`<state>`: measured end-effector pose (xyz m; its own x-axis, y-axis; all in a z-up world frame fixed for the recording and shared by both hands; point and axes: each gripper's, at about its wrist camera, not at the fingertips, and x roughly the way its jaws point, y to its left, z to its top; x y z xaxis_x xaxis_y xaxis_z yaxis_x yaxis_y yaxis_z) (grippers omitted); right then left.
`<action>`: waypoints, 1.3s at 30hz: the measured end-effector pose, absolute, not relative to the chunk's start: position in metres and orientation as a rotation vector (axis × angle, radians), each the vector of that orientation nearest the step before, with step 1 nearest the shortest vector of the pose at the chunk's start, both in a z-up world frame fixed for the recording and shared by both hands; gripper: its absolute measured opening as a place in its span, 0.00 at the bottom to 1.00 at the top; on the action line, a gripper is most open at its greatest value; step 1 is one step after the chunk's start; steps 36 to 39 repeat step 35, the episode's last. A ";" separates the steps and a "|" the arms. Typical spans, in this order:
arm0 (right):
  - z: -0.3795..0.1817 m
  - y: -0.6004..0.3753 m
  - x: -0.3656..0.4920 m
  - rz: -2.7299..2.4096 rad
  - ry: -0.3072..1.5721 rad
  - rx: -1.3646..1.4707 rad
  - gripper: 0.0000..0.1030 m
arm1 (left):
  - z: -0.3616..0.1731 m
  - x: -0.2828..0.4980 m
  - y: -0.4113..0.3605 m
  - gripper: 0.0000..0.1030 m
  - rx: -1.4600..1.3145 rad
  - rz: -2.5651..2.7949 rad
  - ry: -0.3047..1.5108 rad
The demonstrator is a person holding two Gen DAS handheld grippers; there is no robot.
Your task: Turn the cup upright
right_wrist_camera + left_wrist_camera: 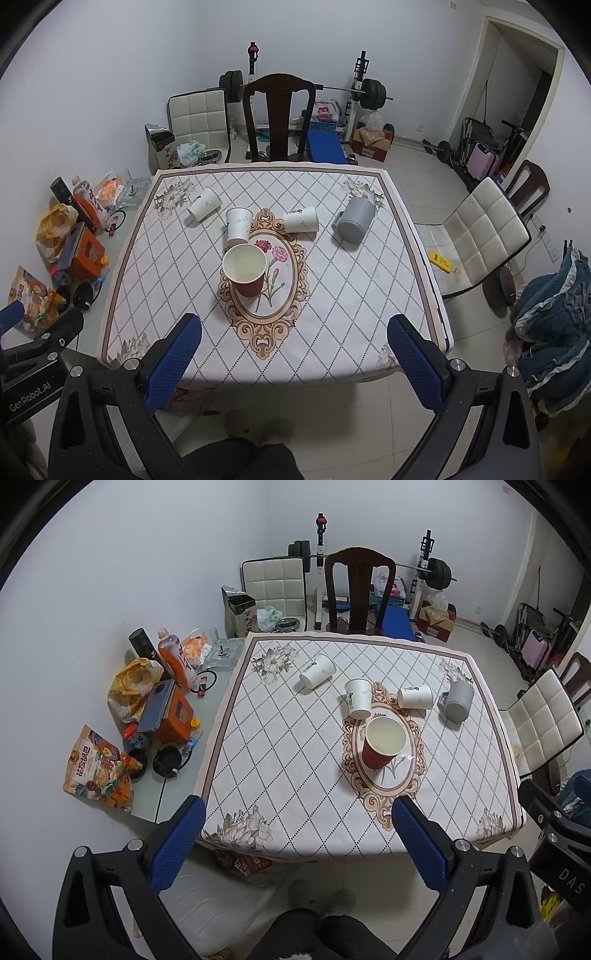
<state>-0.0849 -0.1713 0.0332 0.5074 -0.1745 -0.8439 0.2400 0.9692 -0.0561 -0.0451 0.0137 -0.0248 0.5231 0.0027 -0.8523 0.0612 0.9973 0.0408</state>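
A red paper cup [382, 744] [246, 271] stands upright on the table's oval motif. Three white paper cups lie on their sides behind it: one at the left [317, 671] [204, 209], one in the middle [357, 698] [238, 226], one to the right [415, 697] [301, 219]. A grey mug [458, 701] [354, 219] lies tipped at the far right. My left gripper [301, 843] and right gripper [295, 363] are both open and empty, held back above the table's near edge.
The table [280, 760] [351, 295] has a diamond-pattern cloth. Clutter of bags, bottle and boxes [162, 709] sits on a low surface to the left. A dark wooden chair [356, 590] stands behind, a white chair [480, 236] at the right.
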 end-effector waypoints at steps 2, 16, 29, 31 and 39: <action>0.033 -0.171 -0.086 -0.250 1.010 0.070 0.99 | -0.025 -0.046 0.013 1.00 0.065 -0.035 1.022; 0.030 -0.172 -0.097 -0.245 1.020 0.062 0.99 | -0.025 -0.051 0.015 1.00 0.069 -0.039 1.019; 0.030 -0.170 -0.095 -0.240 1.023 0.068 0.99 | -0.025 -0.051 0.017 1.00 0.070 -0.044 1.021; 0.030 -0.170 -0.096 -0.239 1.024 0.069 0.99 | -0.025 -0.051 0.017 1.00 0.071 -0.044 1.020; 0.030 -0.170 -0.096 -0.236 1.027 0.069 0.99 | -0.025 -0.052 0.018 1.00 0.069 -0.046 1.020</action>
